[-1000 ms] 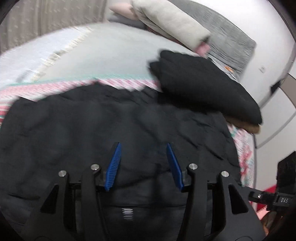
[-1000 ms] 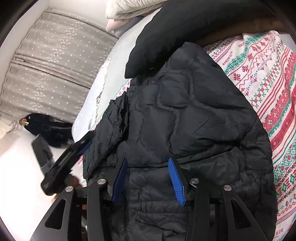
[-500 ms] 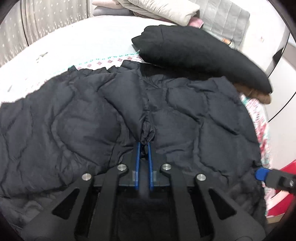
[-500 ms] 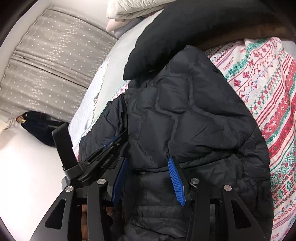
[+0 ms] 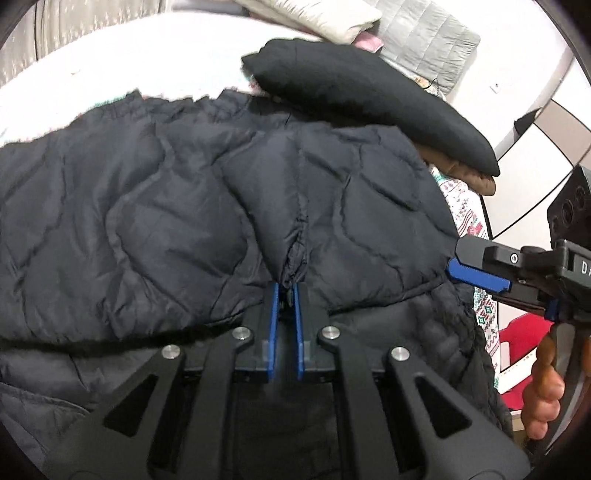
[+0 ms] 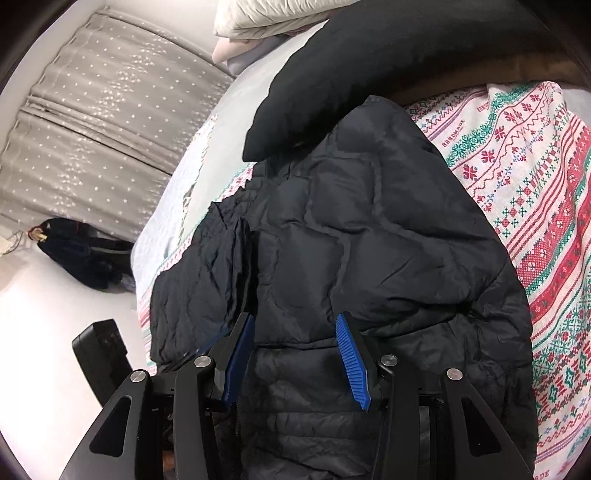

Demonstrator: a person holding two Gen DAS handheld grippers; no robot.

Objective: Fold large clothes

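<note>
A large black quilted jacket (image 5: 166,206) lies spread on the bed. My left gripper (image 5: 284,291) is shut on a pinched fold of the jacket's fabric near its middle edge. The jacket also fills the right wrist view (image 6: 369,240). My right gripper (image 6: 295,332) is open, its blue pads either side of the jacket's lower edge and gripping nothing. The right gripper also shows at the right edge of the left wrist view (image 5: 480,277), beside the jacket's right side.
A black folded garment (image 5: 369,92) lies on a brown one (image 5: 476,181) just beyond the jacket. Folded light bedding (image 5: 332,18) is stacked at the back. A red, green and white patterned blanket (image 6: 535,184) covers the bed. Grey curtains (image 6: 92,129) hang on the left.
My left gripper has shut on a fold of the jacket and pulled it, spreading it. My right gripper has stayed open over the jacket's edge.
</note>
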